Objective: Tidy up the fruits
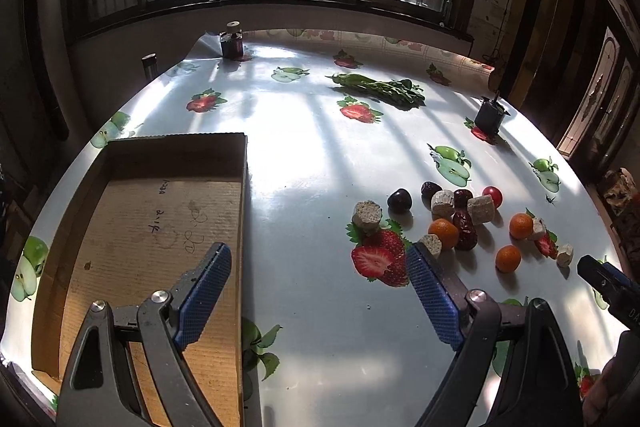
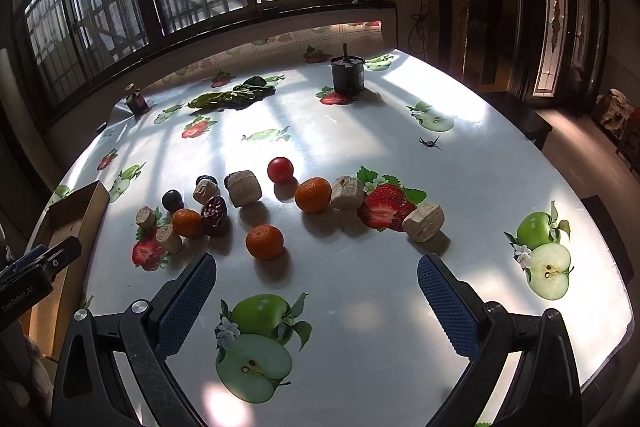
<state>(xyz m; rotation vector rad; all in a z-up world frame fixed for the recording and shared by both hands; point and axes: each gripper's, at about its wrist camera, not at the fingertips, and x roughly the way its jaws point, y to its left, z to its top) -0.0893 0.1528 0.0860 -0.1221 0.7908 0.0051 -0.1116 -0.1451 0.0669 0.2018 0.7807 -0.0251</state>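
Observation:
Loose fruit lies on a tablecloth printed with fruit. There are three oranges [image 2: 264, 242] [image 2: 313, 195] [image 2: 186, 223], a red tomato [image 2: 280, 169], a dark plum [image 2: 173, 200] and a red date [image 2: 215, 211]. Several beige cylinder pieces [image 2: 245, 188] lie mixed among them. My right gripper [image 2: 316, 263] is open and holds nothing, just short of the nearest orange. My left gripper [image 1: 318, 259] is open and holds nothing. Its left finger is over the edge of a shallow cardboard box [image 1: 152, 211], and the fruit cluster [image 1: 443, 233] lies ahead to its right.
A bunch of leafy greens [image 1: 380, 89] lies at the back. A small black container [image 2: 347, 73] and a dark jar [image 1: 232, 43] stand near the far edge. A small spider-like thing [image 2: 430, 143] sits to the right. The right gripper's tip [image 1: 600, 279] shows at the edge of the left wrist view.

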